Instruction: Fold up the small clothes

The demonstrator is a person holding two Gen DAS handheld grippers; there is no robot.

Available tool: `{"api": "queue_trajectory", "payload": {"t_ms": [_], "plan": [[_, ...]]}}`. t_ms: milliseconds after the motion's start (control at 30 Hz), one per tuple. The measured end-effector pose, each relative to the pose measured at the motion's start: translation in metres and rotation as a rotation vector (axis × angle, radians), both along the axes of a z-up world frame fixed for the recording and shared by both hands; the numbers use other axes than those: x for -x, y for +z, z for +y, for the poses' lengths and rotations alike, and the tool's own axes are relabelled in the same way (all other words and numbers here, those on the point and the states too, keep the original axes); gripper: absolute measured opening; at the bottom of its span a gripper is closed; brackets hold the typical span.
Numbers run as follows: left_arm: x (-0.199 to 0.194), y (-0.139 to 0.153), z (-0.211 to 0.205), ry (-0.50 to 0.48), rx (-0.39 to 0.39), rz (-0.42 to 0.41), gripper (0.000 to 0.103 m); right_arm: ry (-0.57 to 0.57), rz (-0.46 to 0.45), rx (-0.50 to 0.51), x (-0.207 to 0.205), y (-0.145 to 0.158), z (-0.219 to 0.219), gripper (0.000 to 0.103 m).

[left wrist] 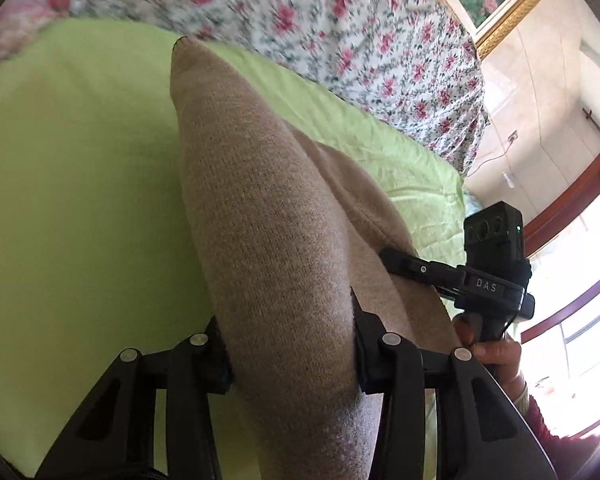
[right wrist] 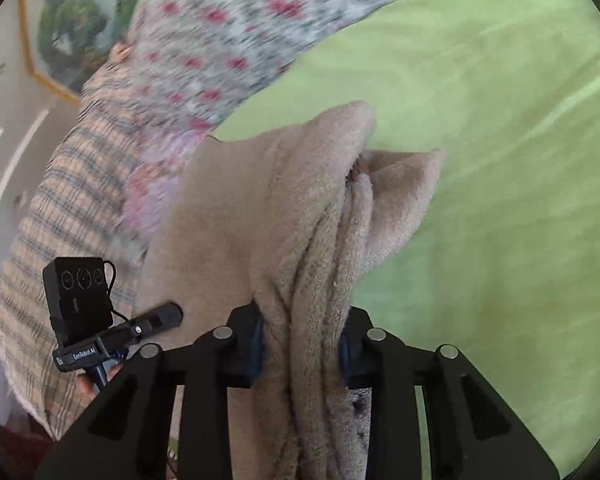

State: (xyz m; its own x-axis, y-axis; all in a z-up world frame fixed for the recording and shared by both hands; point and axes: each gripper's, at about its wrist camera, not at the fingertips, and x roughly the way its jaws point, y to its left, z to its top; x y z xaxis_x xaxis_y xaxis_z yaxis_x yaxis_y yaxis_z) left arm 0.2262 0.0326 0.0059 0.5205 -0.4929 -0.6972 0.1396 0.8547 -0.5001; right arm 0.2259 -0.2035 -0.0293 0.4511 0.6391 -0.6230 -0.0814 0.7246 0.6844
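l gripper (left wrist: 290,344) & r gripper (right wrist: 302,344) both part-closed, clamped on beige knit garment (left wrist: 260,208), over green sheet (left wrist: 68,168).

Green sheet (right wrist: 500,160) open; floral quilt (left wrist: 340,20) bounds far edge.

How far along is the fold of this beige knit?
Done: both grippers have the beige knit garment; left gripper and right gripper are clamped on it above the green sheet. In hand: it hangs bunched. Left: no finished fold shows; laying flat remains.
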Motion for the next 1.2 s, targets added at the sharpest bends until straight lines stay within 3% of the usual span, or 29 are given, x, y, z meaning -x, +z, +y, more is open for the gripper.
{"api": "queue_trajectory", "payload": {"t_ms": [133,333,567,633,733,767,867,900,1033,1133,1200], "plan": [[0.035,0.0,0.035,0.025,-0.027,0.008,0.044,0.055,0.004,-0.008,0.001,-0.01,0.042,0.031],[0.057,-0.041,0.063,0.051,-0.008,0.071,0.054,0.057,0.047,0.054,0.0,-0.029,0.061,0.032],[0.066,-0.033,0.073,0.097,-0.029,0.021,0.071,0.014,0.027,0.198,-0.002,-0.007,0.056,0.062],[0.069,-0.027,0.088,0.136,-0.008,-0.008,0.076,-0.024,-0.021,0.204,-0.004,0.006,0.05,0.063],[0.068,-0.025,0.106,0.19,0.022,-0.006,0.077,-0.057,-0.062,0.203,-0.023,0.017,0.048,0.063],[0.067,-0.027,0.109,0.21,0.022,0.004,0.077,-0.062,-0.063,0.198,-0.033,0.015,0.048,0.061],[0.062,-0.031,0.107,0.23,-0.001,0.024,0.077,-0.047,0.014,0.181,-0.059,-0.003,0.057,0.015],[0.06,-0.033,0.105,0.237,-0.018,0.029,0.076,-0.039,0.039,0.181,-0.064,-0.009,0.059,0.008],[0.055,-0.027,0.087,0.218,-0.07,0.033,0.062,-0.074,-0.051,0.17,-0.057,0.016,0.043,0.006],[0.049,-0.025,0.069,0.198,-0.143,0.026,0.063,-0.104,-0.07,0.188,-0.053,0.026,0.032,0.006],[0.044,-0.031,0.063,0.198,-0.155,0.045,0.064,-0.106,-0.022,0.249,-0.057,0.009,0.032,0.006]]}}
